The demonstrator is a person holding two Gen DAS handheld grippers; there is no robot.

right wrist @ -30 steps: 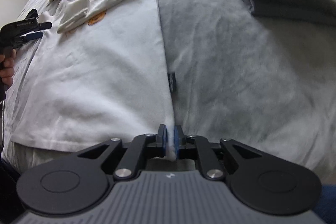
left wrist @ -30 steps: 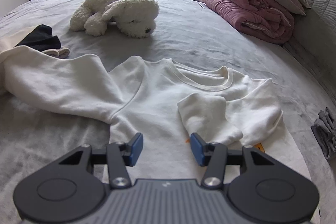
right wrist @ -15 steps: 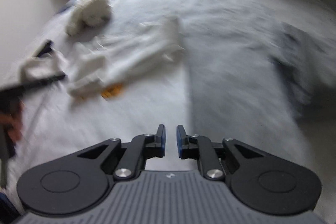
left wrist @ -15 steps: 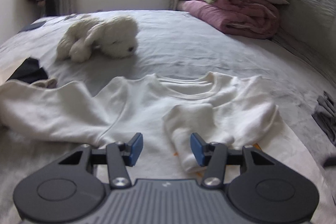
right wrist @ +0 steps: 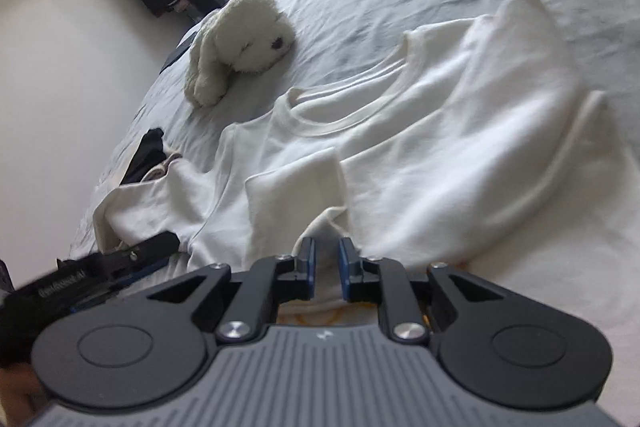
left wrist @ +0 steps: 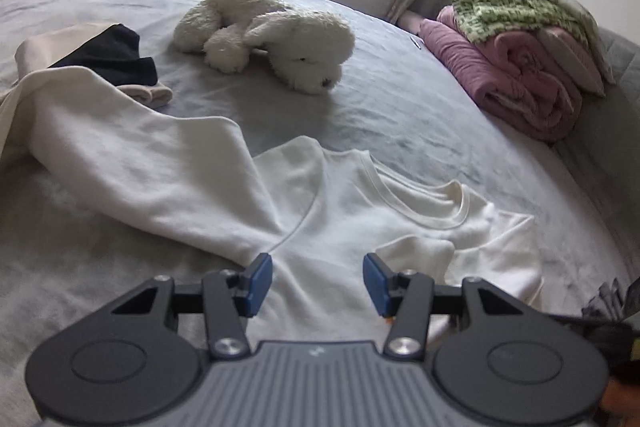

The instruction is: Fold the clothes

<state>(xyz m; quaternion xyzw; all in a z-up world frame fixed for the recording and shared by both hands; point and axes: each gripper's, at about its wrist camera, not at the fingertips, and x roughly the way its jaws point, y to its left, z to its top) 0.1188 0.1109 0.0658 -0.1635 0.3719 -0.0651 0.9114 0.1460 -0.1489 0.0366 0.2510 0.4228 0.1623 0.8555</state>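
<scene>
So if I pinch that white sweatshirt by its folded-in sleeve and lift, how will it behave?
The white sweatshirt is probably floppy: it lies creased and draped on the bed. Its folded-in sleeve would likely unfold and dangle. It looks fairly thick, so maybe slightly heavy.

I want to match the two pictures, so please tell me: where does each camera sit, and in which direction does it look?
Left wrist: sits on the left gripper, looks down across the white sweatshirt toward the window; its open blue-padded jaws show.
Right wrist: sits on the right gripper, looks over the folded sleeve toward the wall; its narrow jaws and the left gripper show.
Shared: sweatshirt, plush dog, grey bed.
</scene>
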